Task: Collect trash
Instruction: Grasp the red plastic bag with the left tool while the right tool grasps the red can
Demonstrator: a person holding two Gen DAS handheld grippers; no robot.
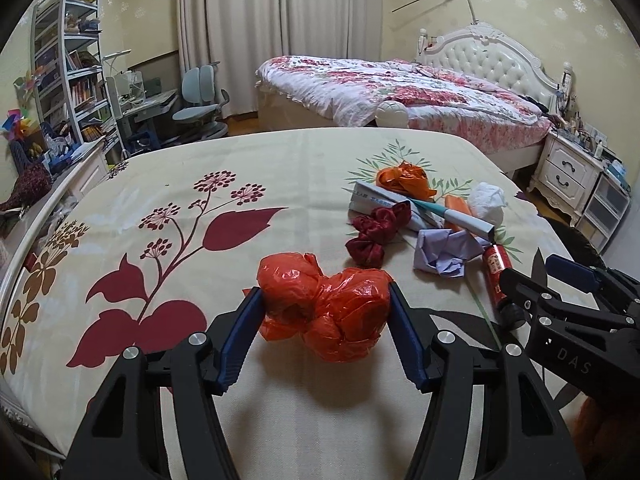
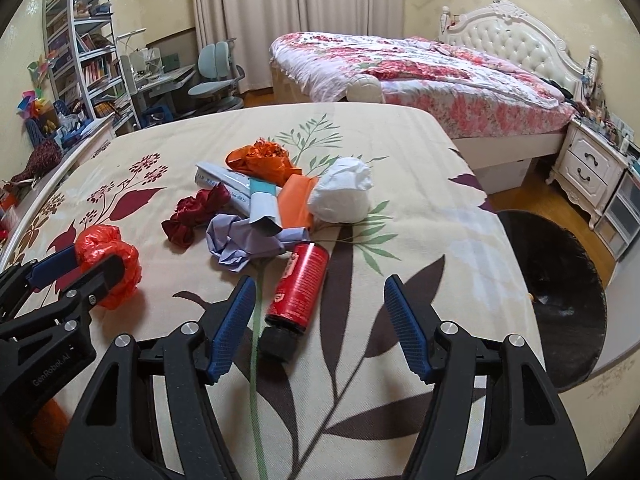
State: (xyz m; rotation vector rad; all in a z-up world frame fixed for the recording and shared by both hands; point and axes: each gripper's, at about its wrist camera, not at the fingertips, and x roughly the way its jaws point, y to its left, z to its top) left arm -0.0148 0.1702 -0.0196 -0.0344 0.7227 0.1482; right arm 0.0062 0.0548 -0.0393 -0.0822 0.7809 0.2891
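Two tongs work together: my left tongs (image 1: 326, 312) pinch the crumpled red plastic bag (image 1: 324, 308) for disposal; my right tongs (image 2: 320, 312) stand spread, straddling the red can (image 2: 298, 288).

Red-orange bag (image 1: 324, 312), red can (image 2: 300, 284), perhaps lilac paper (image 2: 240, 244).

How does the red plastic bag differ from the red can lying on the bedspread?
The red plastic bag is a soft crumpled wad; the red can is a hard, smooth cylinder with a black cap. The bag sits squeezed between the left gripper pads; the can lies loose between the right gripper fingers, unpinched. Both are red and rest on the bedspread.
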